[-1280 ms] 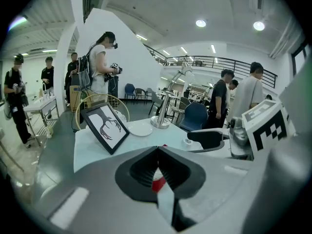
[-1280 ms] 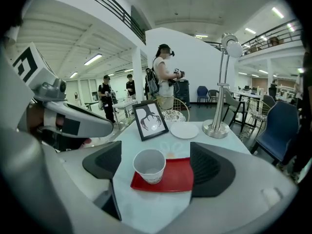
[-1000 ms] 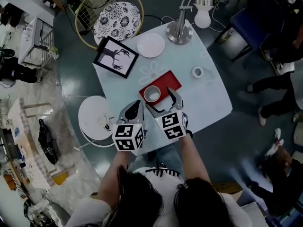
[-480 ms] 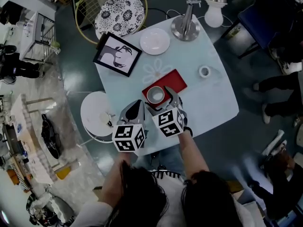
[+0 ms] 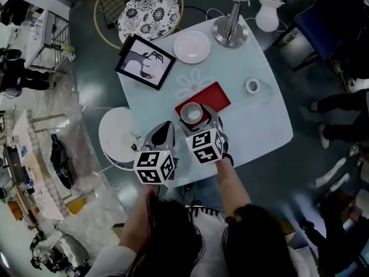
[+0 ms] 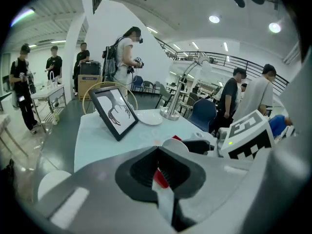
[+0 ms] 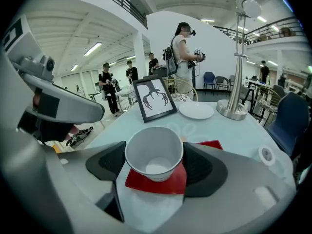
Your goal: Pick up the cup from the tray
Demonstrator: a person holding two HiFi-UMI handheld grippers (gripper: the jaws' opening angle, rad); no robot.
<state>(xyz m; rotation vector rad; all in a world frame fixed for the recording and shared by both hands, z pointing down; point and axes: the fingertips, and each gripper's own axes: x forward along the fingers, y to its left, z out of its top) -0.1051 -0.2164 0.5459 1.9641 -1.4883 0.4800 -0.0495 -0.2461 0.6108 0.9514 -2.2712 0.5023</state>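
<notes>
A white paper cup [image 7: 154, 152] stands upright on the near corner of a red tray [image 5: 210, 96] on the pale blue table [image 5: 253, 126]. My right gripper [image 5: 199, 119] reaches over the tray's near corner with the cup [image 5: 191, 113] between its jaws. Those jaws have just been closing, and both pads now touch the cup's sides in the right gripper view [image 7: 155, 149]. My left gripper [image 5: 167, 127] hovers to the left of the tray near the table's edge, shut with nothing in it; in its own view [image 6: 157, 150] the jaws meet at the tips.
A framed picture [image 5: 145, 62] leans at the table's far left. A white plate [image 5: 192, 47] and a lamp base [image 5: 230, 32] sit at the back, a small tape roll [image 5: 252, 86] at the right. A round white stool [image 5: 118, 137] stands left of the table. People stand around.
My right gripper has sunk toward the tray and its jaws have narrowed round the cup. The left gripper has barely moved.
</notes>
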